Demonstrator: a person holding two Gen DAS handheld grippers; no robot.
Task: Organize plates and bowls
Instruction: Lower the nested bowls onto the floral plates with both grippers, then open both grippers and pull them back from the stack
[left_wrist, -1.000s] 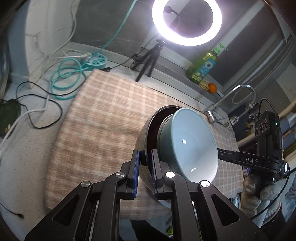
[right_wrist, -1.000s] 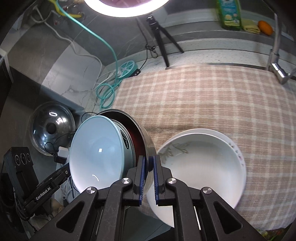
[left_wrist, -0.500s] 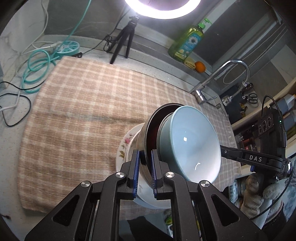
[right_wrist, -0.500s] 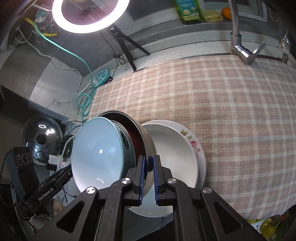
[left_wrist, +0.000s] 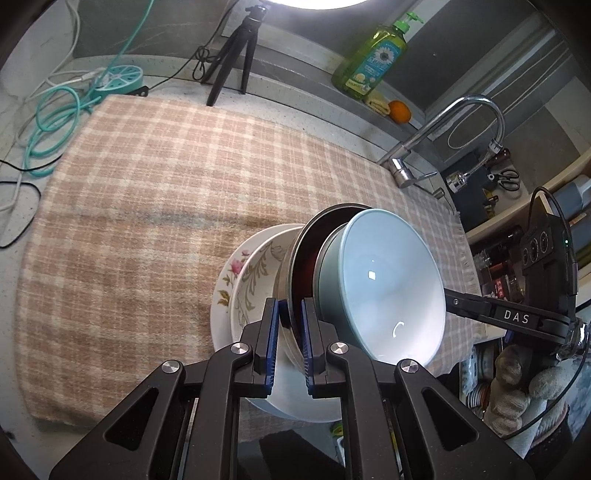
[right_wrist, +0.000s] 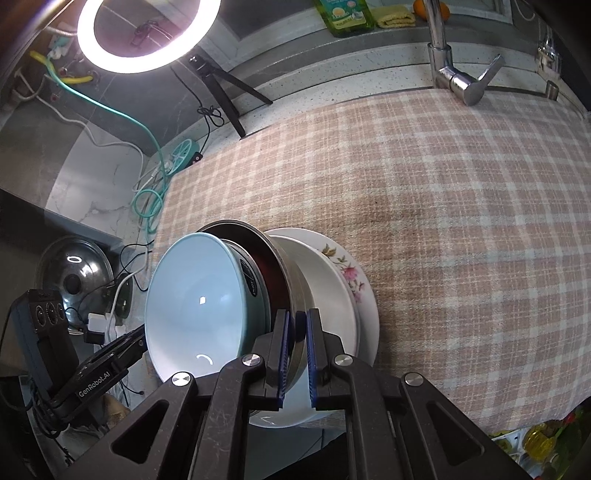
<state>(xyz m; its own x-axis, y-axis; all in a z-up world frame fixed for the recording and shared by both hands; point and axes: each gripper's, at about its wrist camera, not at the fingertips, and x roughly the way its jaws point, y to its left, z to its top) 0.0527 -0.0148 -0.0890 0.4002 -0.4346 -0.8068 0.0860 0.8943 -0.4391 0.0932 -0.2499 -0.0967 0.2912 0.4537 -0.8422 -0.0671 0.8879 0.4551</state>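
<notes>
Two grippers share one load: our left gripper (left_wrist: 290, 332) and right gripper (right_wrist: 295, 350) both pinch the rim of the steel bowl (left_wrist: 295, 266), one from each side, both pointing steeply down. The pale blue bowl (left_wrist: 391, 284) nests inside it, tilted on edge. In the left wrist view, the pair hangs over the white dish (left_wrist: 258, 277) and the floral plate (left_wrist: 225, 280) stacked on the checked cloth (left_wrist: 147, 203), with the gloved hand (left_wrist: 517, 387) at 4 o'clock.
</notes>
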